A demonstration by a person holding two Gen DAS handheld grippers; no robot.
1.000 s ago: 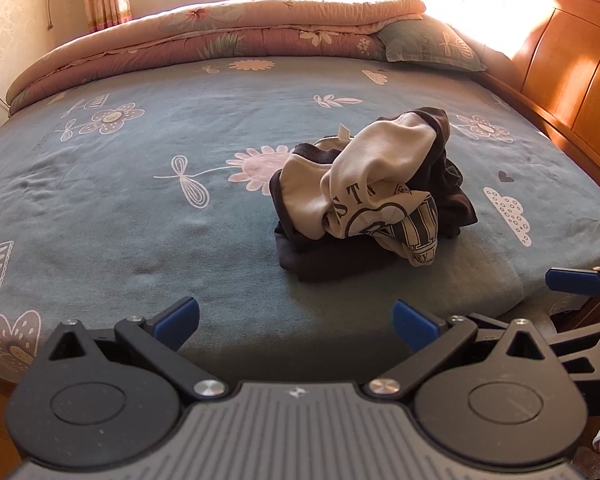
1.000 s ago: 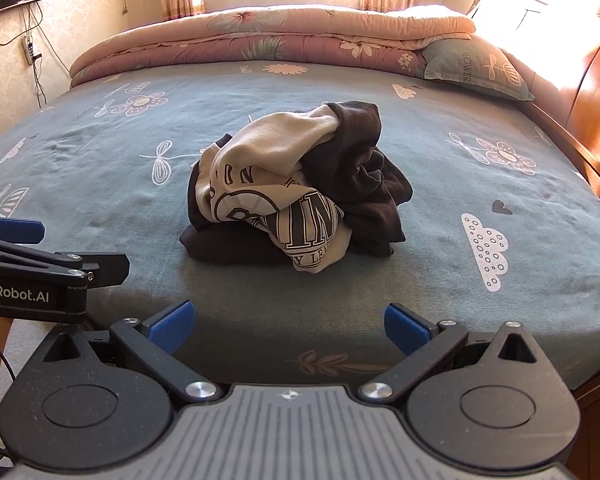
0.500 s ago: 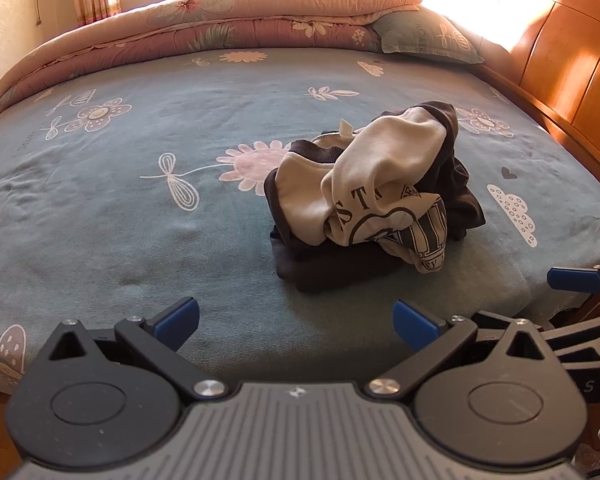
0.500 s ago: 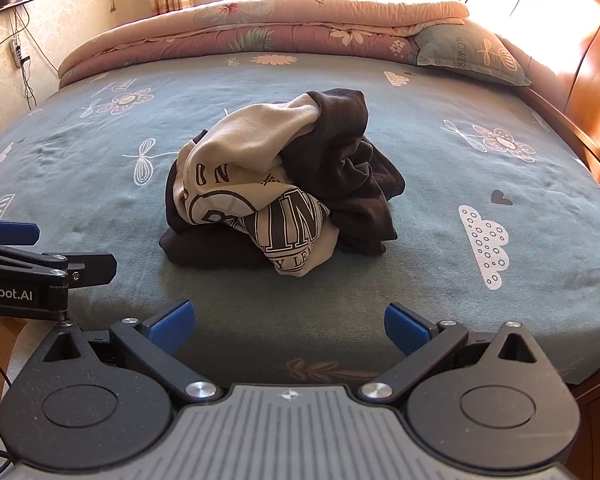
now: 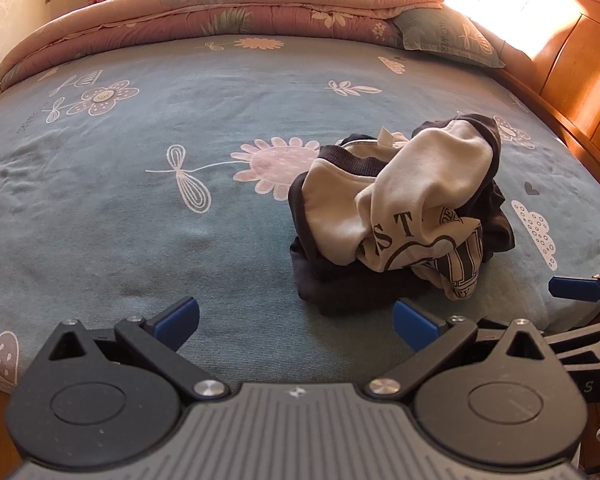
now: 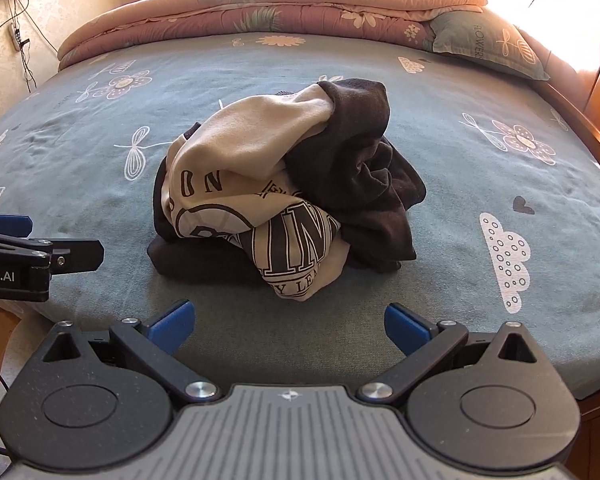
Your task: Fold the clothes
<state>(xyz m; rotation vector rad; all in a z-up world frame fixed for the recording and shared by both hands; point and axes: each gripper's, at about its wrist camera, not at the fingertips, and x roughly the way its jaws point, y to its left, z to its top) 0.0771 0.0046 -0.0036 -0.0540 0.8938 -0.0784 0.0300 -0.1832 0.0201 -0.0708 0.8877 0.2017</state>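
A crumpled cream and dark brown garment point(image 5: 404, 208) with printed letters lies in a heap on the teal flowered bedsheet point(image 5: 140, 208), near the front edge. It also shows in the right wrist view point(image 6: 284, 192), straight ahead. My left gripper point(image 5: 296, 318) is open and empty, low over the sheet, with the heap ahead to its right. My right gripper point(image 6: 286, 320) is open and empty, just short of the heap. Each gripper shows at the edge of the other's view.
A folded pink quilt point(image 5: 228, 4) lies along the far side of the bed. A grey-green pillow point(image 6: 488, 44) sits at the far right. A wooden headboard point(image 5: 580, 76) runs along the right side. A wall with cables point(image 6: 20, 36) is at left.
Both grippers have moved forward toward the bed and the heap of clothing, which looks larger now. Both stay open. The clothing has not moved.
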